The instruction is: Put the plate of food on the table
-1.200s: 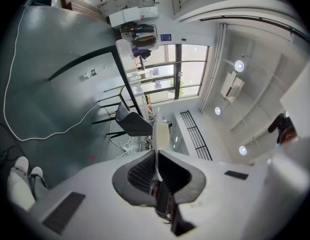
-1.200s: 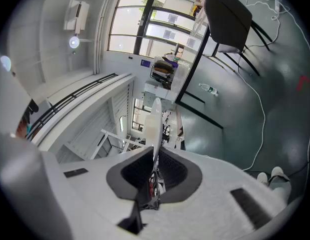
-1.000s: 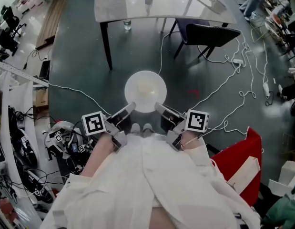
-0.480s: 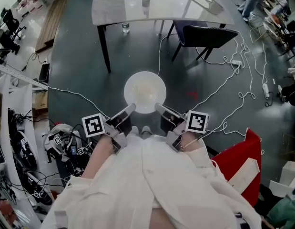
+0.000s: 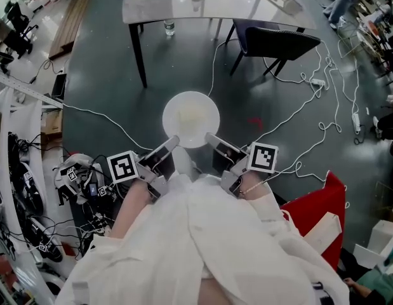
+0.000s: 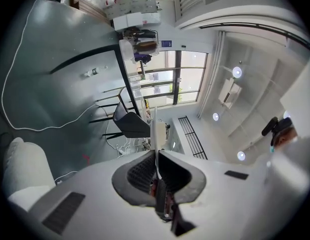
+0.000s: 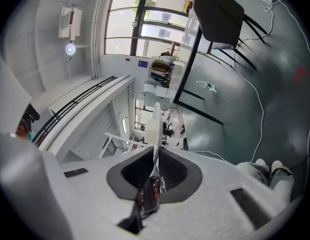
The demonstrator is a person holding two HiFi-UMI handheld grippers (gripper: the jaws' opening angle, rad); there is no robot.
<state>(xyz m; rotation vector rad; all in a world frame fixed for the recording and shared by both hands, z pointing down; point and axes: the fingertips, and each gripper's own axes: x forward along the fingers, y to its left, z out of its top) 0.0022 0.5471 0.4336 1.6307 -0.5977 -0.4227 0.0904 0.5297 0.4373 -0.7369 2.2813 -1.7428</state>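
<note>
The left tongs [image 5: 173, 142] are clamped nearly shut on the near left rim of the plate [image 5: 190, 118]. The right tongs [image 5: 209, 138] pinch its near right rim the same way. The plate, carrying pale food, is held above the floor [image 5: 120, 88]. Beyond the plate stand a chair [image 5: 279, 43] and the tabletop [image 5: 215, 5], both well apart from it.

White plate [image 5: 190, 117], dark grey floor [image 5: 101, 75]

I can read no words or numbers anywhere; the cubes [image 5: 123, 167] on my left gripper [image 5: 173, 143] and right gripper [image 5: 211, 139] show only black-and-white square patterns.
</note>
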